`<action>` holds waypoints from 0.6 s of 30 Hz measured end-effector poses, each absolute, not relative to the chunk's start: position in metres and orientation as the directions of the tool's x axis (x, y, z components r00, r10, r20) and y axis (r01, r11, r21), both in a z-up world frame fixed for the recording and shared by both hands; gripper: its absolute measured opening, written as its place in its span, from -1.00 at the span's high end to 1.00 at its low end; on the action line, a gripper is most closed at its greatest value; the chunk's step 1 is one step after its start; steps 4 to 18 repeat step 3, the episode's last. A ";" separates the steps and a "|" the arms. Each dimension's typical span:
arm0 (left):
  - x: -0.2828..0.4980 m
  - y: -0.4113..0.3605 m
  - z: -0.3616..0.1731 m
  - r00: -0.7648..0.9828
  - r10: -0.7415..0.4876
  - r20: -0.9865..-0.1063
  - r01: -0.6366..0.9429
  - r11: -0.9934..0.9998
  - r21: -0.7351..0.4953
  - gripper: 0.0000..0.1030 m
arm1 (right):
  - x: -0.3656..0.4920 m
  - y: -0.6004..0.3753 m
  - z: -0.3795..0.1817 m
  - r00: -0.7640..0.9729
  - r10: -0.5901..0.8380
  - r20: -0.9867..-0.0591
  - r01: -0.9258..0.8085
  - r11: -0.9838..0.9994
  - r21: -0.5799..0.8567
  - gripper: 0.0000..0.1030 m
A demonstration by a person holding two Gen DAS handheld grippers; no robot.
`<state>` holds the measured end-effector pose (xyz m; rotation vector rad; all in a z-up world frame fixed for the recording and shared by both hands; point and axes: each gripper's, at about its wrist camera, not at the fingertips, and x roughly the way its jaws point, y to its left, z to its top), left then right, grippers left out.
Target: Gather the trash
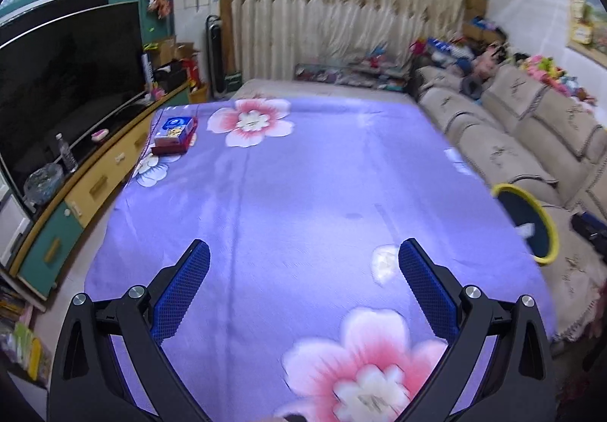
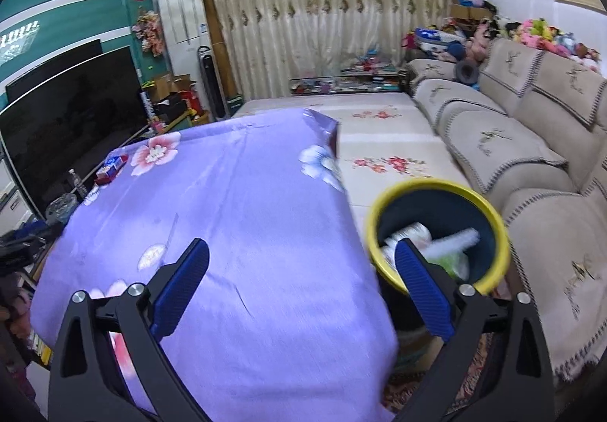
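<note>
We are looking across a cluttered living room, with a table under a purple floral cloth (image 1: 303, 202) filling the middle and serving as our landmark. To the right of that table, just off its edge and lower than its top, the yellow-rimmed bin (image 2: 436, 190) is standing between table and sofa (image 2: 531, 141), and it is already holding pale crumpled trash (image 2: 417, 236), some white, some greenish.

Both tools are hovering with nothing in them. The left gripper (image 1: 303, 285) is hanging over the near half of the table, its 2 blue pads spread wide. The right gripper (image 2: 301, 281) is reaching over the table's right edge, jaws equally wide, with its right finger (image 2: 421, 281) overlapping the bin's rim in the picture; we cannot tell whether it is touching.

At the table's far left corner, a small stack of snack boxes (image 1: 175, 135) is sitting, blue on red. If those count as trash, we are judging them light, stiff cardboard that will crush if squeezed hard; taking 1 across its narrow sides looks safest. A whitish patch (image 1: 383, 264) is showing near the left gripper's right finger; we cannot say whether it is paper or printed flower. Paper would be feather-light, so pinching straight down on a raised fold would suit.
</note>
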<state>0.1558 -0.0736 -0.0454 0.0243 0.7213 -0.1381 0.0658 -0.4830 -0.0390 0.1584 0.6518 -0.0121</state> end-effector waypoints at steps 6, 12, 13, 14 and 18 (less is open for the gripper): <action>0.206 -0.067 -0.068 0.723 -0.051 -0.688 0.089 0.996 0.019 -0.91 | 0.116 -0.468 -0.047 0.765 0.085 -0.638 0.026 0.986 0.163 -0.86; 0.206 -0.067 -0.068 0.723 -0.051 -0.688 0.089 0.996 0.019 -0.91 | 0.116 -0.468 -0.047 0.765 0.085 -0.638 0.026 0.986 0.163 -0.86; 0.206 -0.067 -0.068 0.723 -0.051 -0.688 0.089 0.996 0.019 -0.91 | 0.116 -0.468 -0.047 0.765 0.085 -0.638 0.026 0.986 0.163 -0.86; 0.206 -0.067 -0.068 0.723 -0.051 -0.688 0.089 0.996 0.019 -0.91 | 0.116 -0.468 -0.047 0.765 0.085 -0.638 0.026 0.986 0.163 -0.86; 0.206 -0.067 -0.068 0.723 -0.051 -0.688 0.089 0.996 0.019 -0.91 | 0.116 -0.468 -0.047 0.765 0.085 -0.638 0.026 0.986 0.163 -0.86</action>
